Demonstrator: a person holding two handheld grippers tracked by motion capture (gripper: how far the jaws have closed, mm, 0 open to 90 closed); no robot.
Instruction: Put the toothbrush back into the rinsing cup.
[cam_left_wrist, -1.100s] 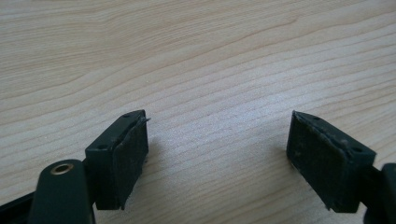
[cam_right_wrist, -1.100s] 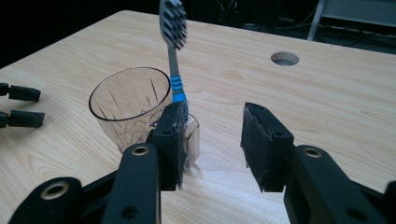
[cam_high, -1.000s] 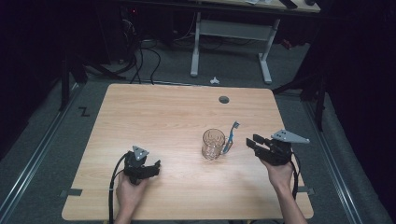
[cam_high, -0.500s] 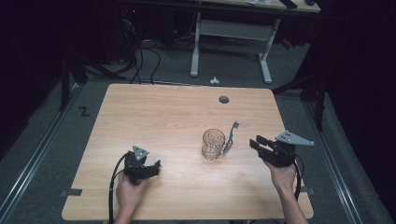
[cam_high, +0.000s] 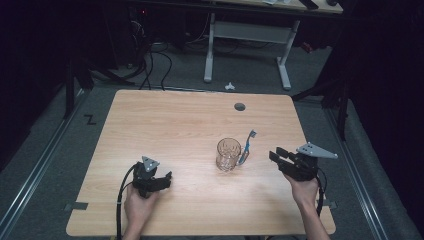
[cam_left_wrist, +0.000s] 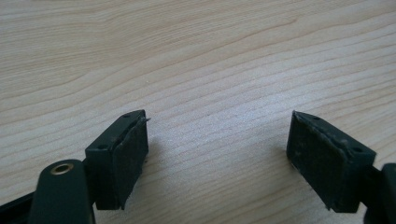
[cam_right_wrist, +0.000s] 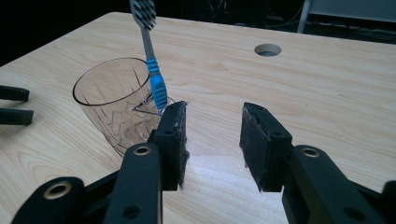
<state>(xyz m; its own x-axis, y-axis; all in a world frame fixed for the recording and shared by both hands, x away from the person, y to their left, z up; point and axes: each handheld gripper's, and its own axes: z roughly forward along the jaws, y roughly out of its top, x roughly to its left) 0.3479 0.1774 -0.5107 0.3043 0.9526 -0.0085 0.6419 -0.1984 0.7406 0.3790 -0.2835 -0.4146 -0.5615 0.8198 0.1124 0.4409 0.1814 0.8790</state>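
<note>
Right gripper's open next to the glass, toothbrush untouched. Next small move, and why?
Probably ease the right gripper forward and toward the toothbrush handle. Its jaws stand open and empty, and the toothbrush stands in the glass, leaning over the rim on the gripper's side. In the right gripper view the handle sits just left of the jaw gap, so a small sideways correction should centre it.

A single dark mark shaped like the letter Z (cam_high: 90, 119) stands on the grey floor (cam_high: 45, 145), just beyond the surface's far left corner. Nothing else carries text, labels, brands or numbers.
</note>
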